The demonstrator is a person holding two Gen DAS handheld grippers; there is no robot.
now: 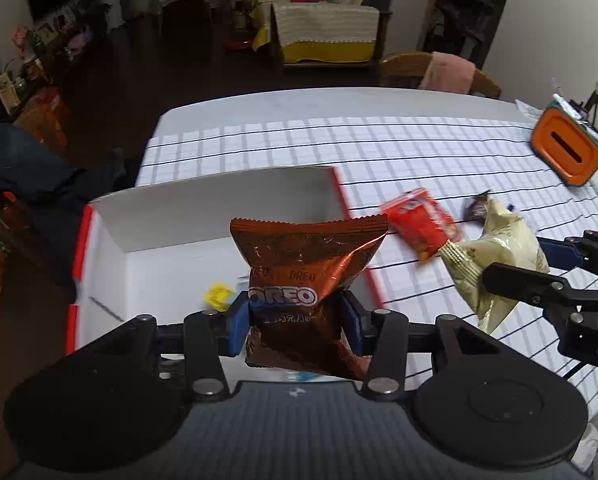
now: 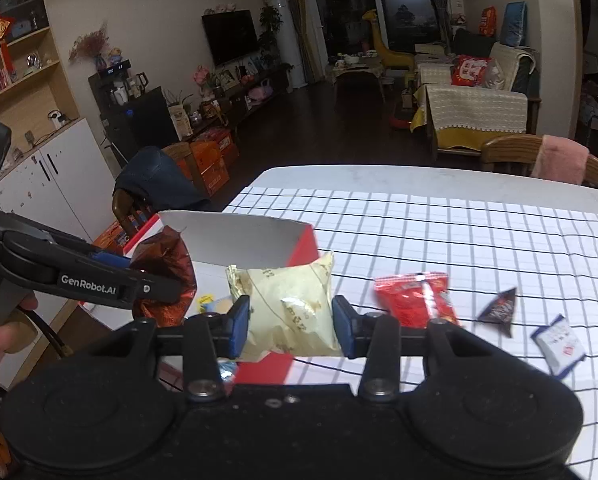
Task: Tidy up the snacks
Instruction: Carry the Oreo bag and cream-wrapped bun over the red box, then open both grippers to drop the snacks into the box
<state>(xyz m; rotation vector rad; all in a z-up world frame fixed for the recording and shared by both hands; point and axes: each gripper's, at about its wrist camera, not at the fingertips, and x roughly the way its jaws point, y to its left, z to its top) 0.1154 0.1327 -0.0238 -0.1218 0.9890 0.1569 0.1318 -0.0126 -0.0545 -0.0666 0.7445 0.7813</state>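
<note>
Left tool (image 1: 295,322): I am gripping the Oreo pack (image 1: 305,280) between its blue pads, which are pressing in on both sides of the pack's lower half.
Oreo pack: it is standing upright out of my left tool, crimped top edge uppermost, hanging above the box (image 1: 219,216) just ahead of the tool.
Right tool (image 2: 291,326): I am holding the cream pack (image 2: 287,304) in it, pads squeezing it from left and right.
Cream pack: it is sticking forward from my right tool, over the near red corner of the box and the desk (image 2: 459,248) edge of it.
Box: white inside with red outer walls, it is sitting ahead of my left tool and ahead-left of my right one; a small yellow item (image 1: 217,297) is lying on its floor just left of my left tool's pads.
Red pack (image 2: 417,300): it is lying on the checked cloth just right of my right tool's tip.
Dark wrapper (image 2: 499,312): it is lying further right of the red pack, apart from it.
White packet (image 2: 559,344): it is lying at the far right, near the dark wrapper.
Orange holder (image 1: 567,152): it is sitting well ahead and right of my left tool.
Hand (image 2: 3,336): it is gripping the left tool's handle, at the left edge of my right tool's view.
</note>
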